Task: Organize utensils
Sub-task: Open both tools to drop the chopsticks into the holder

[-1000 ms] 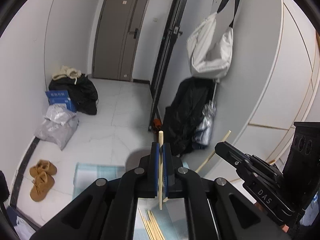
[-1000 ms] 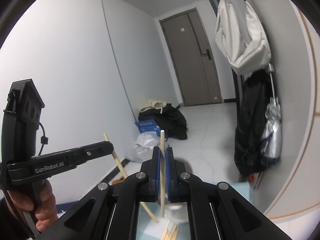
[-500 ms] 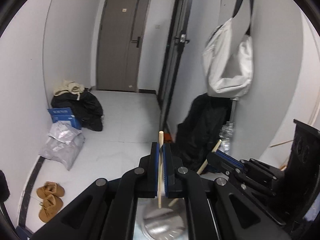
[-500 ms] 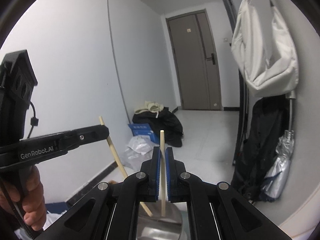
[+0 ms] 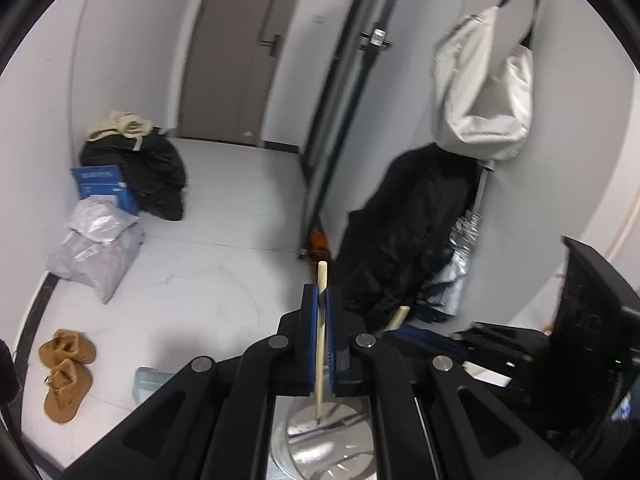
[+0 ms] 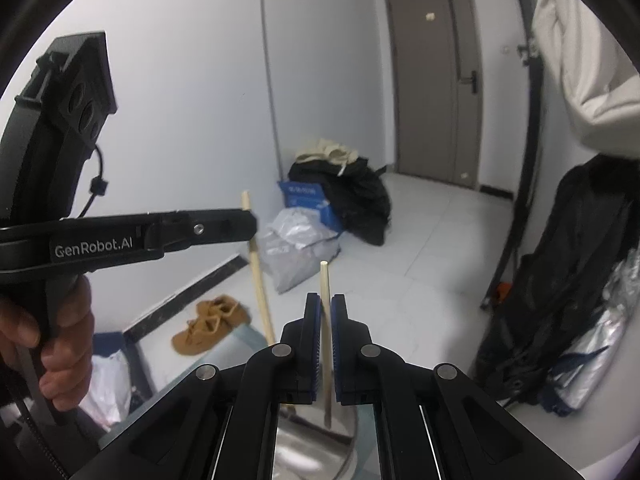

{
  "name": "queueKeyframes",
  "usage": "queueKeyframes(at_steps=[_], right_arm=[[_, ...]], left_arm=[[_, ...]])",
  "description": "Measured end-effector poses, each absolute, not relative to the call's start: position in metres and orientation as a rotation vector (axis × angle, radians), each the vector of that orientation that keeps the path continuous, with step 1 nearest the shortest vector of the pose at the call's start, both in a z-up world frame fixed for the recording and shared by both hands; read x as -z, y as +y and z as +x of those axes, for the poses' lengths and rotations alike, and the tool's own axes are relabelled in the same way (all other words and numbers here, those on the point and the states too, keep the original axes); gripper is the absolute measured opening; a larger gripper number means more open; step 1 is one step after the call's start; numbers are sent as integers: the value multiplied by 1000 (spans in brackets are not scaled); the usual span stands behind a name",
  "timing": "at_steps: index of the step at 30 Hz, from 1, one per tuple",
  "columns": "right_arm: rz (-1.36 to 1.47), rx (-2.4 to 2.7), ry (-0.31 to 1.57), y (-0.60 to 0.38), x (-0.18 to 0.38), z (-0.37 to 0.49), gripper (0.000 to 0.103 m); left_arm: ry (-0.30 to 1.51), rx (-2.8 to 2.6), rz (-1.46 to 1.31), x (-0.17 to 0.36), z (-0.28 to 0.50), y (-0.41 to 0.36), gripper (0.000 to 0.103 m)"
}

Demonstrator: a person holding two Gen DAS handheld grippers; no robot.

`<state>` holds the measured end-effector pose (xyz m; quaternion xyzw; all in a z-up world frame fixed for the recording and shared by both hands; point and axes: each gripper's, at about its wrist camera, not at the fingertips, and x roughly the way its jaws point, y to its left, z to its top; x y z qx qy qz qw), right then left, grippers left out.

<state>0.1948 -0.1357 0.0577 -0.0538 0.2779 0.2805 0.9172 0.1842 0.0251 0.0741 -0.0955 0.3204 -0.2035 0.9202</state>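
Two chopsticks held upright over a steel cup, ready to drop in.

The left gripper [image 5: 320, 336] pinches a pale wooden chopstick [image 5: 321, 340] between its blue ribbed pads, tip down over the round metal cup [image 5: 320, 444], so that it can go in point-first. The right gripper [image 6: 325, 340] holds a second chopstick [image 6: 326, 344] the same way over the same shiny, smooth-walled cup [image 6: 312, 452]; its pads look a shade less tight, though the blur makes that hard to judge. Both sticks are slim, round and matt, tapering towards the lower end. In the right wrist view the left gripper [image 6: 248, 226] holds its stick [image 6: 258, 276] slightly tilted, just beside the other. The cup seems to stand on a pale blue surface [image 5: 146, 380].
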Motion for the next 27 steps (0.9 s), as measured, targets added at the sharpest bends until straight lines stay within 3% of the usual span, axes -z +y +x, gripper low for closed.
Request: queueKeyframes(at_steps=[7,10,12,15,16,21,27], right_arm=[[-90,-603,633,-137,-39,195,8],[-66,-589,641,-142,-36,191,11],[-45,-578,642,-148,-38,187,19],[26,-542,612,-163,-46,174,39],[47,-533,599,-167,-48,168,44],[121,-481,562,-182,-61,139,50],[146,-436,523,-187,-73,104,58]], left_arm=[[736,438,-177,-60,189,21,2],[766,378,-199,-57,189,30,23],[753,327,-206,-60,182,35,50],[694,271,-220,-67,164,44,67],[678,249,-222,-71,157,46,70],[626,191,-192,-81,131,45,84],[592,122,-150,-85,101,38,87]])
